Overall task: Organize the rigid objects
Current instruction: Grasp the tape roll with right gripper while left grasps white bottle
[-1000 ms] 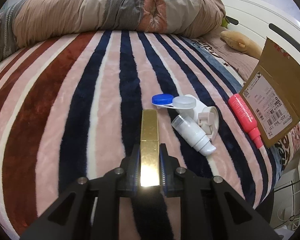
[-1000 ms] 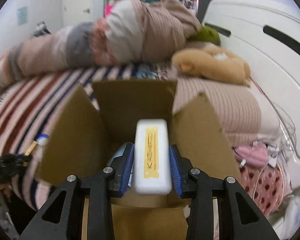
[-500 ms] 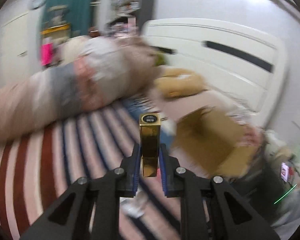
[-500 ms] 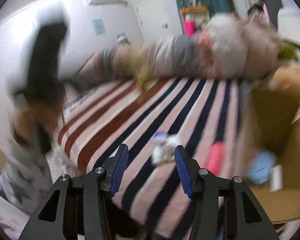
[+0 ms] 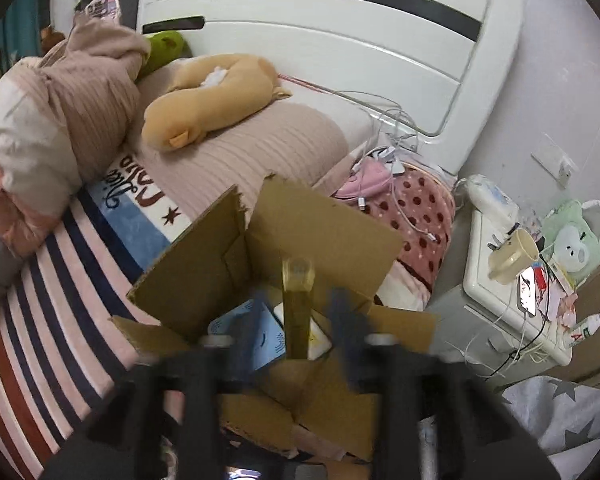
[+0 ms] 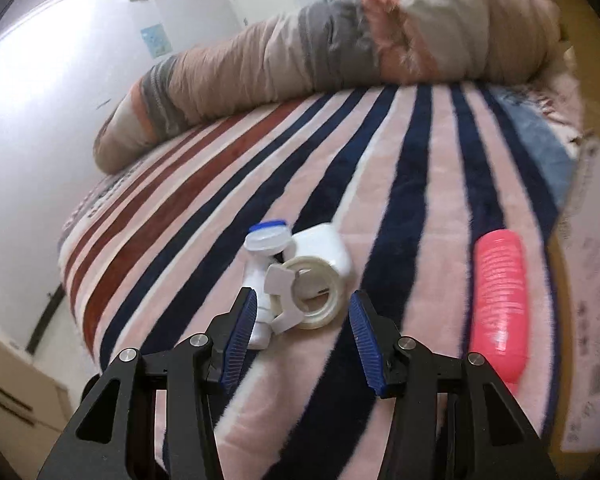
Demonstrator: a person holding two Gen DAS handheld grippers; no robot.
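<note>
Cardboard box (image 5: 324,236) stands open on the bed's edge, and the left tongs (image 5: 296,332) hang above its mouth with their jaws apart and blurred, the gold tube (image 5: 297,304) standing loose between them, so I judge it is being let go into the box, where a pale blue item (image 5: 260,328) and a white case (image 5: 318,340) already lie. The right tongs (image 6: 302,320) are spread wide and empty, low over the striped blanket (image 6: 380,184), their jaws on either side of a white cluster: a tape dispenser (image 6: 312,292) with its clear roll, a small white bottle (image 6: 258,300) partly under it, and a contact lens case (image 6: 268,236) with a blue cap just behind. A pink bottle (image 6: 500,292) lies well to the right. All of these look light, stiff plastic, likely slick on smooth sides. The dispenser seems best pinched across its flat flanks rather than over the hollow roll, which could flex or slip; the soft plush beneath may let it sink and tilt on contact.
</note>
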